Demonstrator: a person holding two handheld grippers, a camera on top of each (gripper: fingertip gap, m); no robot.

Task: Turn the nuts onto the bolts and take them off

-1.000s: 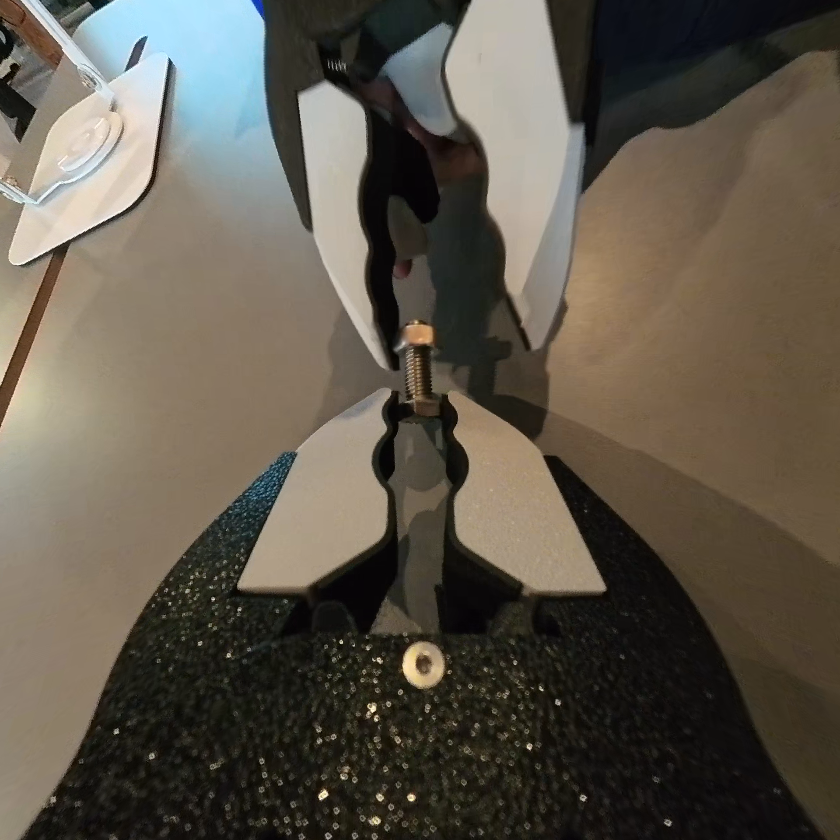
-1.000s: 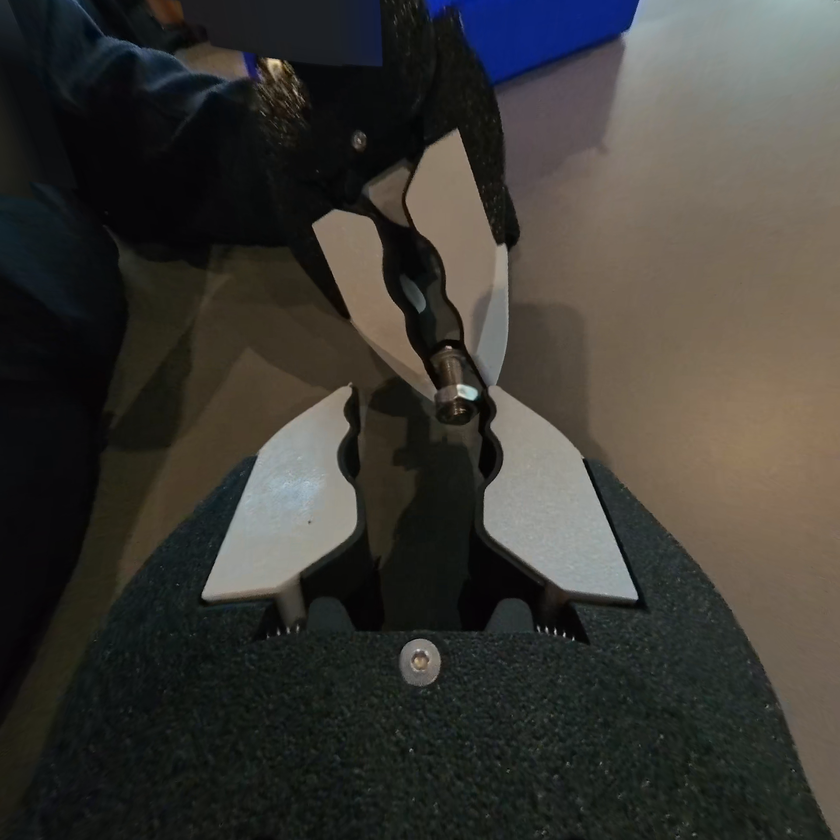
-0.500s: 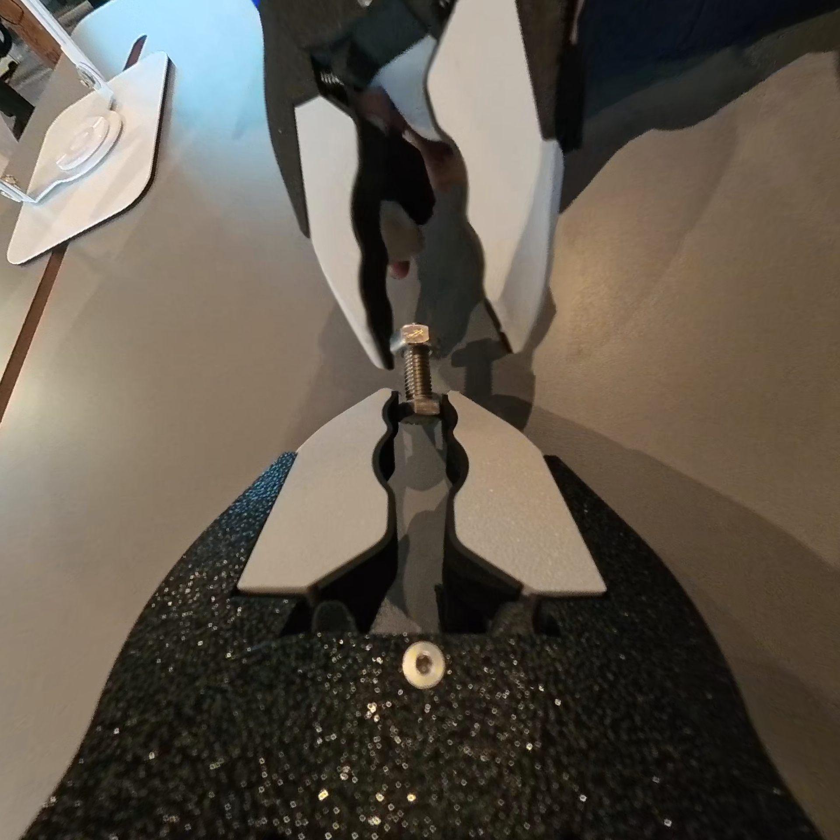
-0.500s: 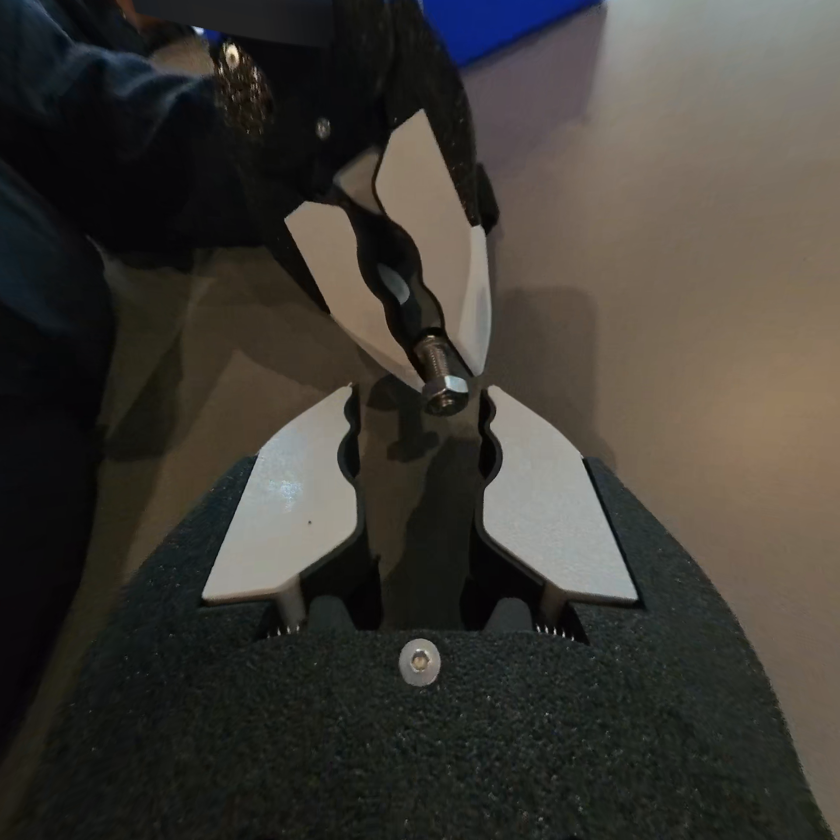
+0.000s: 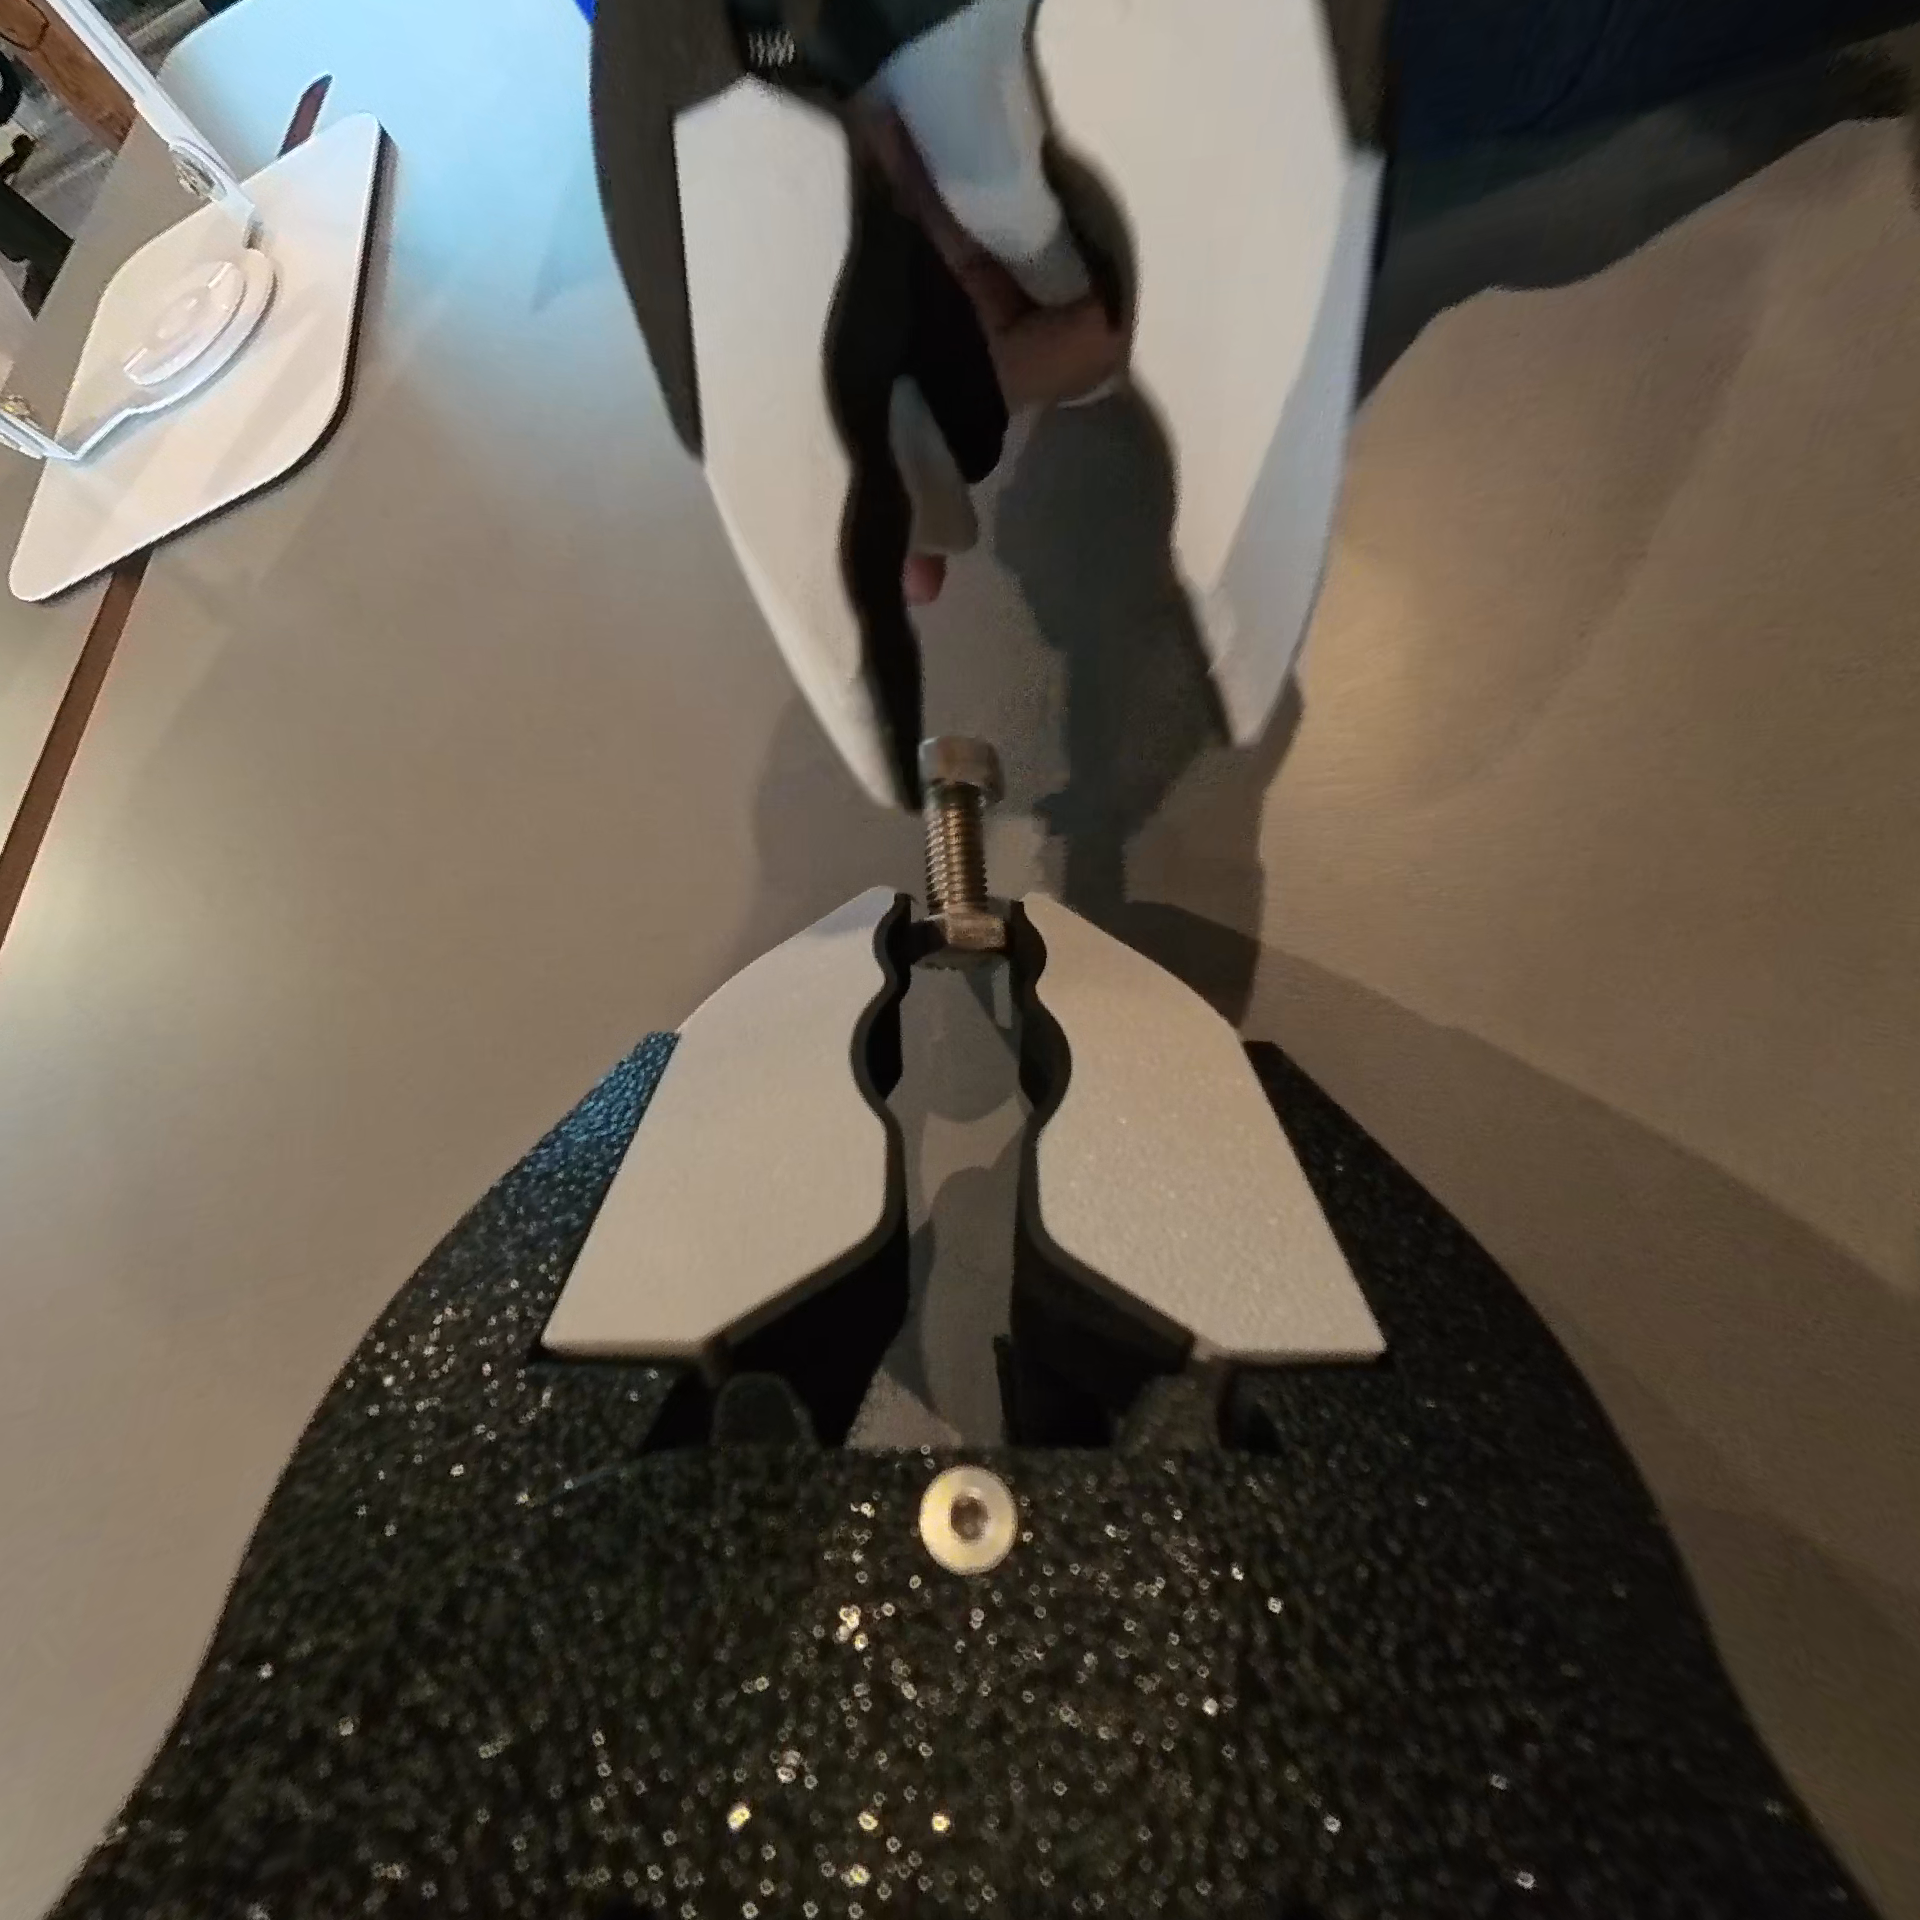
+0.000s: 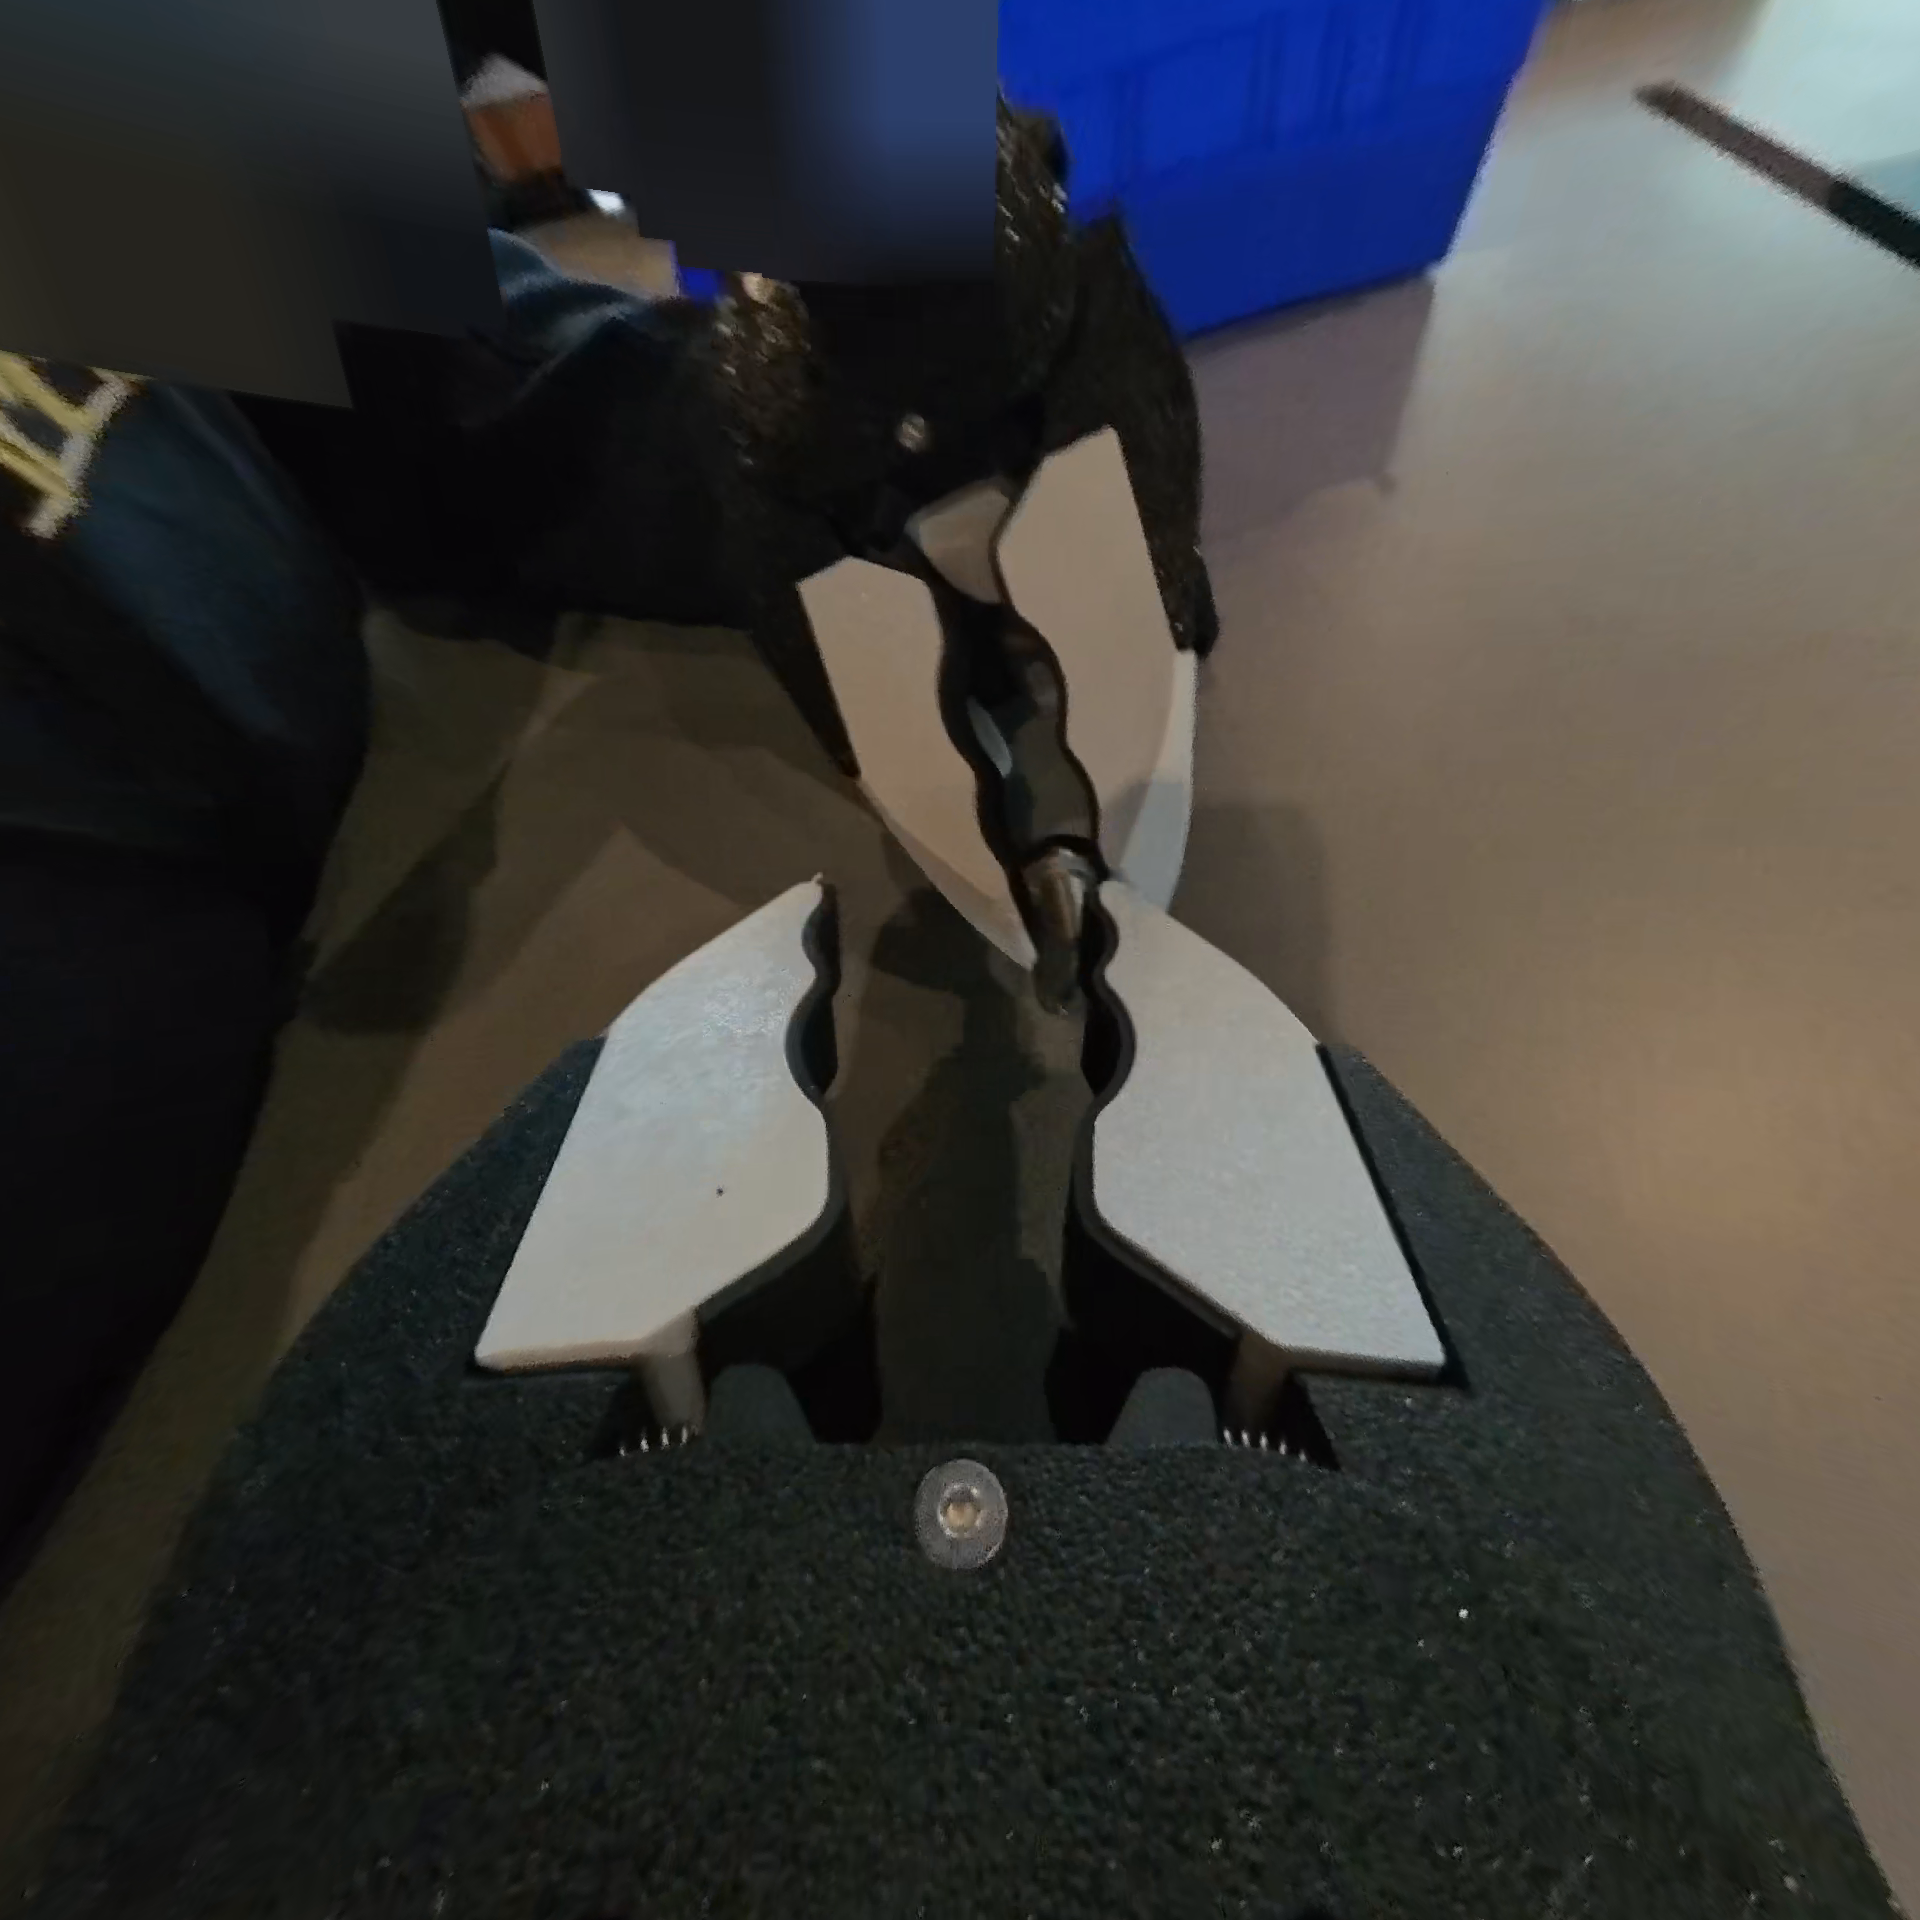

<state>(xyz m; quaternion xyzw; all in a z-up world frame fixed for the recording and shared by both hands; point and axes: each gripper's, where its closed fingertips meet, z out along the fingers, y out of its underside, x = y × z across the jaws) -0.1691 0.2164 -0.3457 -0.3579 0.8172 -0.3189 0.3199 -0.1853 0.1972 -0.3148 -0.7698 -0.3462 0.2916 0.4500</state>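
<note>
The left hand-held gripper (image 5: 961, 920) pinches the bolt (image 5: 958, 847) by its near end, with the long axis pointing away. The nut (image 5: 961, 767) sits on the far tip. The right hand-held gripper (image 5: 1070, 748), jaws wide, faces it, one finger (image 5: 821, 582) just left of the nut.

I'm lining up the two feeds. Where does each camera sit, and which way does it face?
Left wrist view: on the left gripper, facing along its fingers, shut on the bolt; the open right gripper faces it.
Right wrist view: on the right gripper, facing the left gripper and a dark sleeve.
Shared: both grippers, bolt, tan table.
</note>
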